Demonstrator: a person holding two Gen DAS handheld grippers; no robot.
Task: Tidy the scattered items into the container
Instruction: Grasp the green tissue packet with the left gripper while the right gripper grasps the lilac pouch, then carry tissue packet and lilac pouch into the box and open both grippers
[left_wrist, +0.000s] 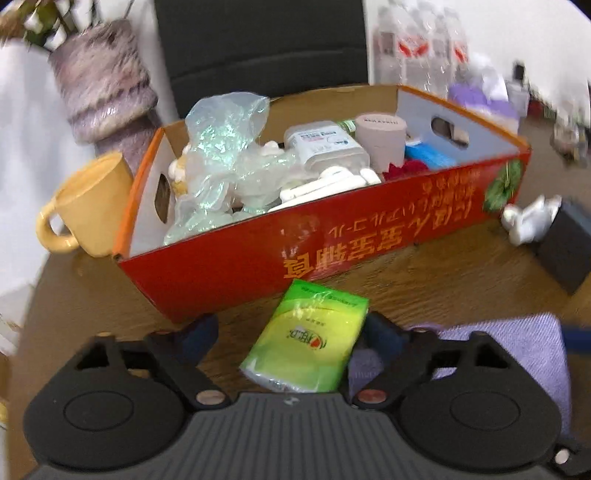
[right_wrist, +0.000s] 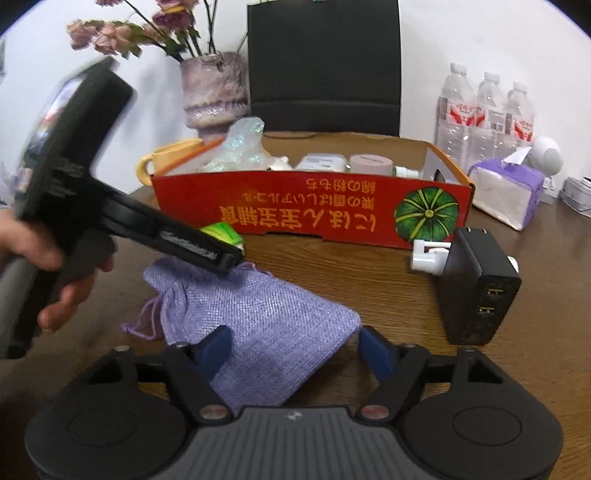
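A green tissue pack (left_wrist: 306, 339) lies on the wooden table just in front of the red cardboard box (left_wrist: 332, 240). It sits between the fingers of my left gripper (left_wrist: 291, 332), which is open, with bare table showing beside the left finger (left_wrist: 203, 332). The right wrist view shows that gripper from the side, its finger (right_wrist: 192, 247) at the pack (right_wrist: 221, 232). My right gripper (right_wrist: 295, 349) is open over a purple burlap pouch (right_wrist: 258, 314). The pouch lies flat between its blue pads (right_wrist: 375, 352). The box (right_wrist: 295, 210) holds a plastic bag, bottles and small items.
A black charger (right_wrist: 476, 288) and a white plug adapter (right_wrist: 428, 254) lie at the right, near the box. A yellow mug (left_wrist: 88, 206) and a vase (left_wrist: 107, 85) stand left of the box. Water bottles (right_wrist: 484, 110) and a tissue box (right_wrist: 506, 192) are at the back right. A hand (right_wrist: 55, 266) holds the left gripper.
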